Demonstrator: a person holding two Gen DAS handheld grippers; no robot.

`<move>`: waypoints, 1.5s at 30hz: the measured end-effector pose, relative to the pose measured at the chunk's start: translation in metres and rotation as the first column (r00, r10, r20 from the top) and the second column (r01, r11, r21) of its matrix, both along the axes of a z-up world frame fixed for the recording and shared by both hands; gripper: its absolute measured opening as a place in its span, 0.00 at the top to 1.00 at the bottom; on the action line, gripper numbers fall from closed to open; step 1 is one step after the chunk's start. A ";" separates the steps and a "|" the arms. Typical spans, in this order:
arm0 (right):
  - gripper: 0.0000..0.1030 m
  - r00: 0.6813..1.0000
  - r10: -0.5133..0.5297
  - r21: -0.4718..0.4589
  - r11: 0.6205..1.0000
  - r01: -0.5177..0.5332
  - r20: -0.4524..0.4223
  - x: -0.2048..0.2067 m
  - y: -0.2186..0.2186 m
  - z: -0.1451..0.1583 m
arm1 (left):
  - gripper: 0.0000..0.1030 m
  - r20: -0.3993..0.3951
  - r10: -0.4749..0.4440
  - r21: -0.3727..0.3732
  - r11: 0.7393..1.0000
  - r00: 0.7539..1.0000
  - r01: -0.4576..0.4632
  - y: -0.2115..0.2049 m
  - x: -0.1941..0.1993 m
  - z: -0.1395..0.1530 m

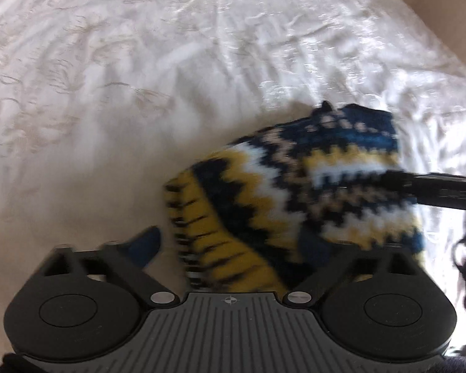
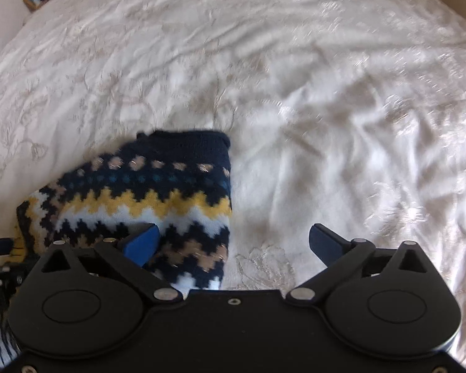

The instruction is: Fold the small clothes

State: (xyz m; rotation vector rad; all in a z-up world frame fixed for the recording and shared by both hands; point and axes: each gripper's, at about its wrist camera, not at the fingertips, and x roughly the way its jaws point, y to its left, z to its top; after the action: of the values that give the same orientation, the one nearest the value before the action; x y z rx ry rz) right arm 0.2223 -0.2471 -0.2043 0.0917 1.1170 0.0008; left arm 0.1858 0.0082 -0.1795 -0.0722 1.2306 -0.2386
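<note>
Knitwear is what I am dealing with: a small zigzag-patterned knitted garment (image 2: 146, 205) in navy, mustard, white and tan, lying bunched on the white embroidered bedspread (image 2: 326, 99). I am judging it as light, soft and floppy, thick enough to hold a crease loosely but prone to springing back, and grippy rather than slippery against the satin cover beneath it. I am thinking the best hold is at a finished edge or corner, where the knit is doubled and will not stretch out of shape.

My right gripper (image 2: 233, 242) is standing wide apart, its left blue pad over the garment's near right portion and its other finger over bare bedspread just beside the garment's right edge; it is clamping nothing.

My left gripper (image 1: 233, 248) is looking at the same garment (image 1: 295, 192) from its other side. Only one blue pad is showing, to the left of the garment; the other finger is hidden under the knit, so I cannot tell whether that gripper is spread or pinching.

The left view is showing a mustard ribbed hem with black stripes, and the right gripper's dark finger (image 1: 435, 189) reaching across the garment. The right view is showing instead the navy top edge and the straight right side.
</note>
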 end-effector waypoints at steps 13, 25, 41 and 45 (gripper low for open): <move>0.01 0.990 0.002 0.038 0.999 -0.007 0.143 -0.060 0.009 0.069 | 0.05 0.132 0.054 0.037 0.998 0.990 -0.059 0.014 -0.031 0.062; 0.01 0.986 0.016 0.086 0.996 -0.030 0.163 -0.148 0.003 0.098 | 0.05 0.191 0.065 0.018 0.997 0.979 -0.070 -0.007 -0.123 0.102; 0.01 0.970 0.008 0.116 0.993 -0.037 0.243 -0.225 0.001 0.124 | 0.06 0.236 0.096 0.043 0.993 0.967 -0.109 -0.020 -0.195 0.128; 0.01 0.965 0.007 0.114 0.993 -0.038 0.262 -0.233 0.001 0.129 | 0.06 0.249 0.097 0.058 0.992 0.964 -0.115 -0.022 -0.201 0.133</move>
State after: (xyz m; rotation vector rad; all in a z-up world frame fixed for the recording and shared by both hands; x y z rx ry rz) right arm -0.0109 -0.2456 -0.0755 0.1798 0.8534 0.0968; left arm -0.0154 -0.0134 -0.0468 -0.0444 0.9843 -0.1056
